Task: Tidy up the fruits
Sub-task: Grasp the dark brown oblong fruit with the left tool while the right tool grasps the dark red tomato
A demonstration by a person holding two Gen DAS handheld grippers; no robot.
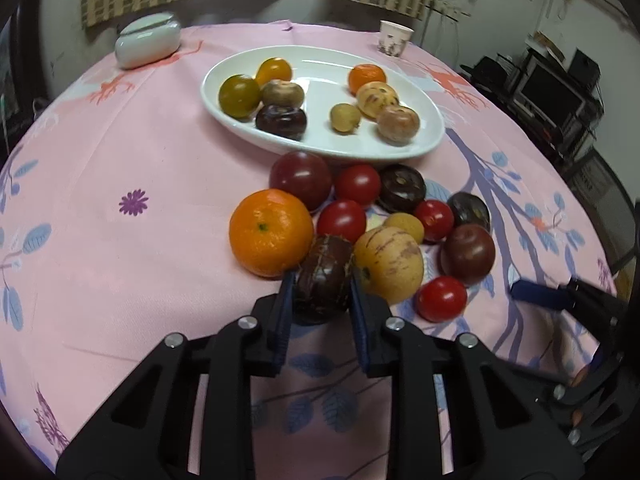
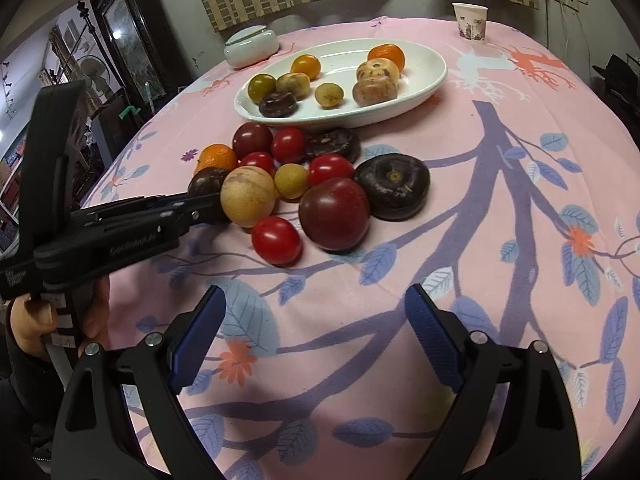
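Observation:
My left gripper (image 1: 322,280) is shut on a dark brown fruit (image 1: 322,280) at the near edge of a pile of loose fruit on the pink cloth. An orange (image 1: 270,232) sits to its left and a pale yellow speckled fruit (image 1: 390,262) to its right. The held fruit also shows in the right wrist view (image 2: 206,182). A white oval plate (image 1: 424,108) behind the pile holds several fruits. My right gripper (image 2: 316,320) is open and empty, over bare cloth in front of a dark red plum (image 2: 334,214) and a red tomato (image 2: 276,240).
A white lidded dish (image 1: 146,40) stands at the back left of the round table and a paper cup (image 1: 394,38) at the back right. Dark flat fruits (image 2: 392,186) and several tomatoes lie in the pile. Shelves and a monitor (image 1: 552,92) stand beyond the table's right edge.

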